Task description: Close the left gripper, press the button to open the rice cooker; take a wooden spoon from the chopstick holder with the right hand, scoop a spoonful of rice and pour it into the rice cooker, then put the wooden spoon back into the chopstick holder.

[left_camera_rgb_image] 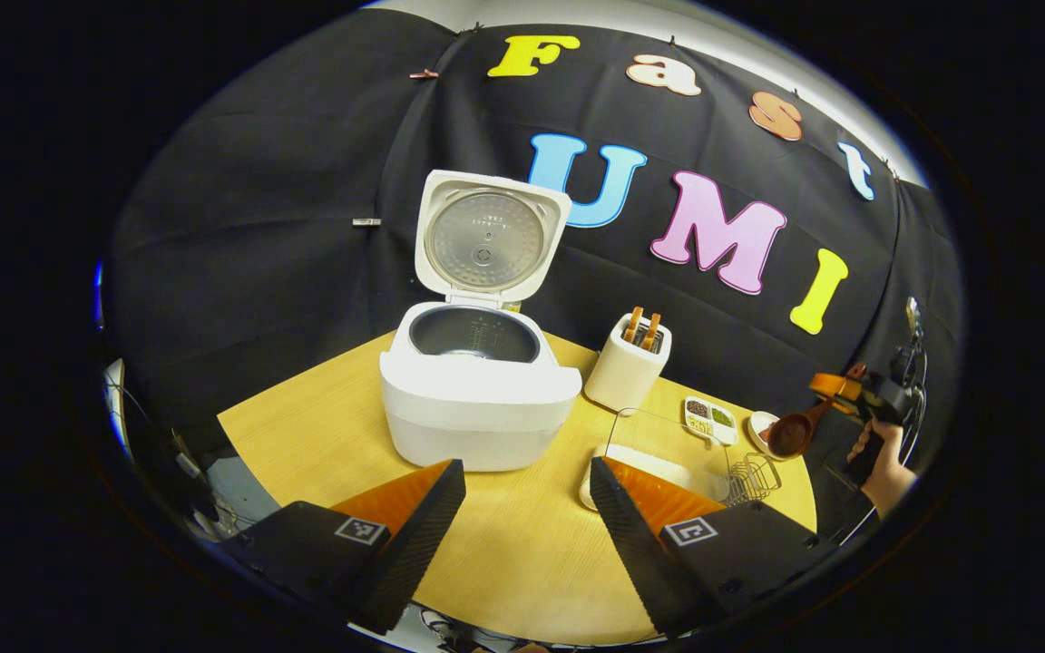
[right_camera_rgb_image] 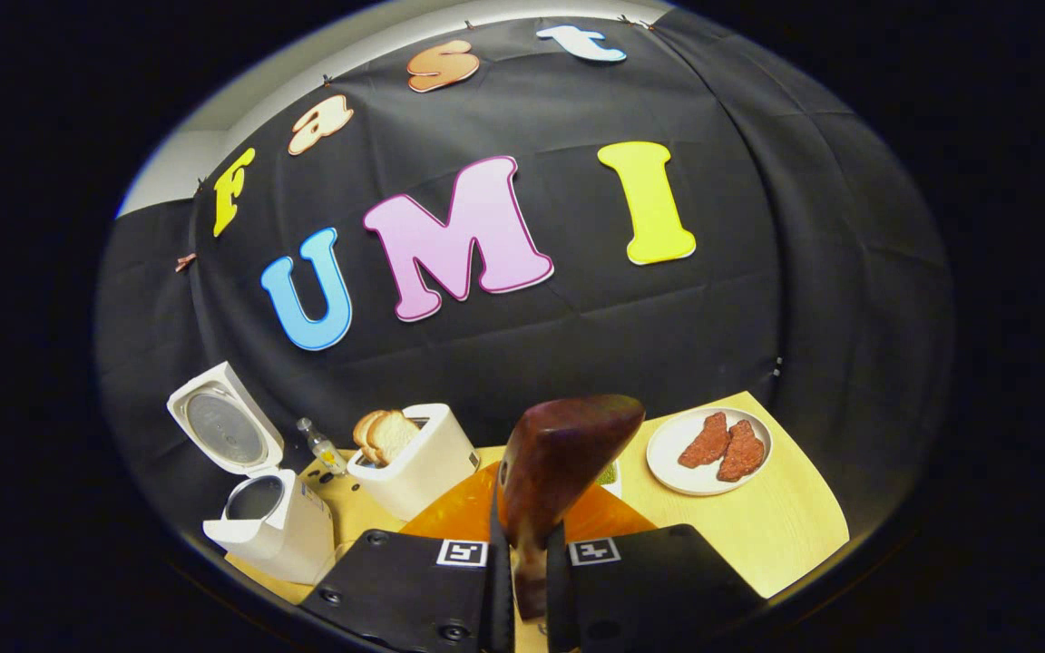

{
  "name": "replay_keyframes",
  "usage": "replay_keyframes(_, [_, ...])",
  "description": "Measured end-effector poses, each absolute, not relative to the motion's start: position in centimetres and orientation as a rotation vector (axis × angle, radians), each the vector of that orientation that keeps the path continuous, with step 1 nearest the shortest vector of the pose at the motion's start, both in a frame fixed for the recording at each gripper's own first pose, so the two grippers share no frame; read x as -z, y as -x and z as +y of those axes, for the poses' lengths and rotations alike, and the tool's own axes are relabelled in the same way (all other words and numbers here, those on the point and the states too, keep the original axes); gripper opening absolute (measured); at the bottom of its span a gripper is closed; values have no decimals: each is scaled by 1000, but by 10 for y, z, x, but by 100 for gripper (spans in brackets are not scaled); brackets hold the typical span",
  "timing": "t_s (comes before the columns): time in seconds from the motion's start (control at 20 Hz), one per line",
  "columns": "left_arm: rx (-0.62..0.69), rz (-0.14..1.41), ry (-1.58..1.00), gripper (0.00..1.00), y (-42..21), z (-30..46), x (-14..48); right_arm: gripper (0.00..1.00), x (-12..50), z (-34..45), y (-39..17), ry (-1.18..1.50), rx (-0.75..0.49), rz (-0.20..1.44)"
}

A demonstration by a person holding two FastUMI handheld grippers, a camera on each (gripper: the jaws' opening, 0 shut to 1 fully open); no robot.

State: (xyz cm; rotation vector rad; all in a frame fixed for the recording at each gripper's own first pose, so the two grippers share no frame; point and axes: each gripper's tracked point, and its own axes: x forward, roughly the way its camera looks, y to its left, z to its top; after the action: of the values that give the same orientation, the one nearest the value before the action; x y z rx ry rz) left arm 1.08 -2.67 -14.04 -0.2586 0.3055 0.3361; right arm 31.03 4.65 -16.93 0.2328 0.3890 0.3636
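Glossy dark-brown wooden spoon (right_camera_rgb_image: 559,462), bowl up, pinched between right gripper (right_camera_rgb_image: 530,580) fingers.

The rice cooker (left_camera_rgb_image: 479,394) stands lid-up near the desk's (left_camera_rgb_image: 522,553) far edge, the chopstick holder (left_camera_rgb_image: 627,367) beside it. The left gripper (left_camera_rgb_image: 527,535) hangs open above the desk; off the right edge, the right gripper (left_camera_rgb_image: 835,388) holds a wooden spoon (left_camera_rgb_image: 795,433).

I see even, bright overhead light, strong fisheye bending toward the edges, soft short shadow under the rice cooker (left_camera_rgb_image: 477,385), faint glare on the wooden spoon (right_camera_rgb_image: 559,453) bowl, close and slightly blurred, centre sharp
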Motion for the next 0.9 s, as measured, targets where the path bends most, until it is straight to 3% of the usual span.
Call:
replay_keyframes(0.1, [-353,298,261,95,-10,-34,136,14,187,41,-314,-247,-360,416])
replay_keyframes(0.25, [-383,293,288,95,-10,-43,135,18,216,31,-319,-253,-343,463])
replay_keyframes(0.9, [-453,302,302,95,5,-58,147,18,302,36,-305,-239,-355,614])
